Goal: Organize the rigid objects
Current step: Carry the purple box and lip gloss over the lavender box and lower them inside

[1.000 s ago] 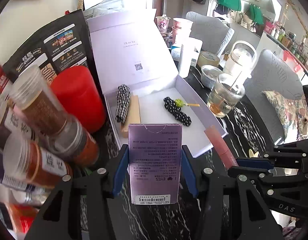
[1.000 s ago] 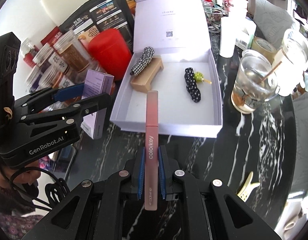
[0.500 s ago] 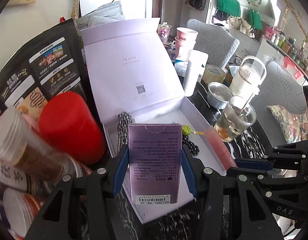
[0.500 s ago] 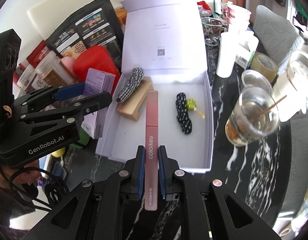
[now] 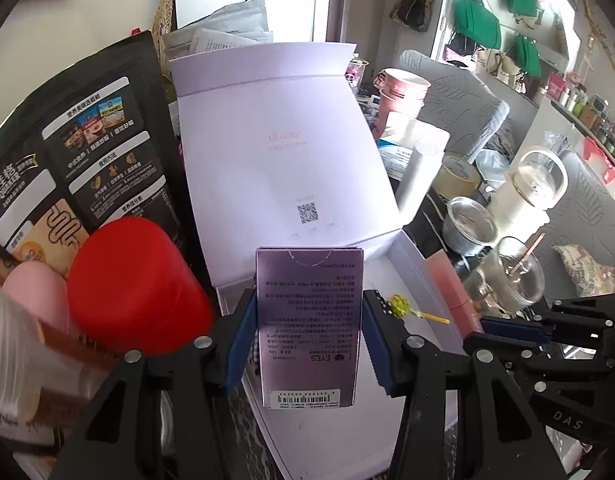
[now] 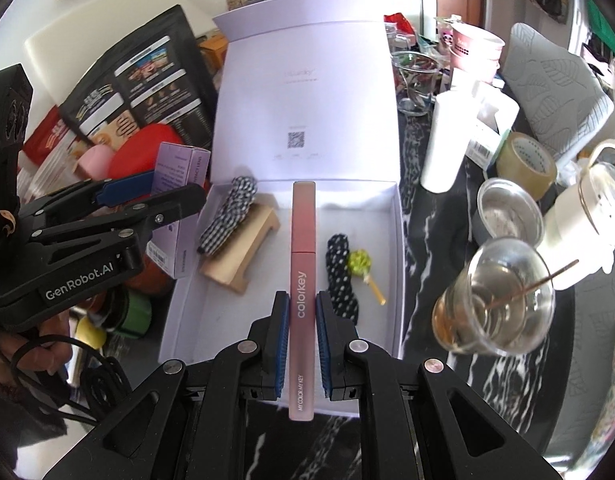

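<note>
A purple carton [image 5: 310, 326] is clamped upright between the blue pads of the left gripper [image 5: 310, 334], its barcode end nearest the camera, and is held over the near left edge of an open white box [image 6: 396, 248]. In the right wrist view the same carton [image 6: 179, 216] is seen just left of the box's left wall. A pink tube [image 6: 302, 280] marked "colorkey" is pinched lengthwise in the right gripper [image 6: 302, 316], whose jaws are closed tight against its sides; the tube's far end reaches over the box floor, between the items already lying there. On that floor a checked roll [image 6: 228, 212] is propped on a wooden block [image 6: 243, 250] at the left, and a dotted roll [image 6: 341, 276] lies at the right with a small green pick [image 6: 361, 266] touching it. The box lid [image 6: 307, 100] is stood open behind. A red canister [image 5: 131, 288] is seen just left of the box, a glass [image 6: 495, 300] with a stick in it well to its right, on a black marbled table [image 6: 427, 216].
</note>
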The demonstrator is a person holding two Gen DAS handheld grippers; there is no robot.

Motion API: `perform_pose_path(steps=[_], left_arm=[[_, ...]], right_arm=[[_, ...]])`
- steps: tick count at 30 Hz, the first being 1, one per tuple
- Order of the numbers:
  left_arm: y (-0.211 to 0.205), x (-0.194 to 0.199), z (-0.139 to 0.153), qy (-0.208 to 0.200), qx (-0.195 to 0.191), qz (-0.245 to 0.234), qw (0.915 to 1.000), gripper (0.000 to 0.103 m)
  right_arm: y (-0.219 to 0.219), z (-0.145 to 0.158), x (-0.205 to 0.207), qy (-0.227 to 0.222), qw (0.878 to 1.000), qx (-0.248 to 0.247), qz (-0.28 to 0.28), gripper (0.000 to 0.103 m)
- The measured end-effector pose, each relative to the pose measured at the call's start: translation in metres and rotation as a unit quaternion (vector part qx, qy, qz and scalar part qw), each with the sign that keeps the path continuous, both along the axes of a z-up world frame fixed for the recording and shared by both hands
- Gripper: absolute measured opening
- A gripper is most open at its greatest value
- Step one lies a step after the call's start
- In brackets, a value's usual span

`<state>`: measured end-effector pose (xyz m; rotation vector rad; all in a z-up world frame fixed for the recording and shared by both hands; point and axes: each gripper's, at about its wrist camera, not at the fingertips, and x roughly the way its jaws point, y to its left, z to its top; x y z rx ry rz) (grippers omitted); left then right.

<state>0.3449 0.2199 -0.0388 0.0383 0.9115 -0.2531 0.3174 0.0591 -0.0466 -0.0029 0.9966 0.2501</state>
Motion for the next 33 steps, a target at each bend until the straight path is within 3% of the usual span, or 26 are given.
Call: perform_pose_path(steps=[16, 33], left_arm=[[-0.004, 0.040, -0.045, 0.058, 0.020, 0.032, 0.9976, 0.050], [-0.012, 0.041, -0.079, 0.096, 0.046, 0.028, 0.9939, 0.050]], right_arm=[[-0.012, -0.033, 0.042, 0.013, 1.000, -0.003, -0.003, 0.013], [-0.014, -0.068, 0.051, 0.043, 0.999, -0.008, -0.013, 0.013]])
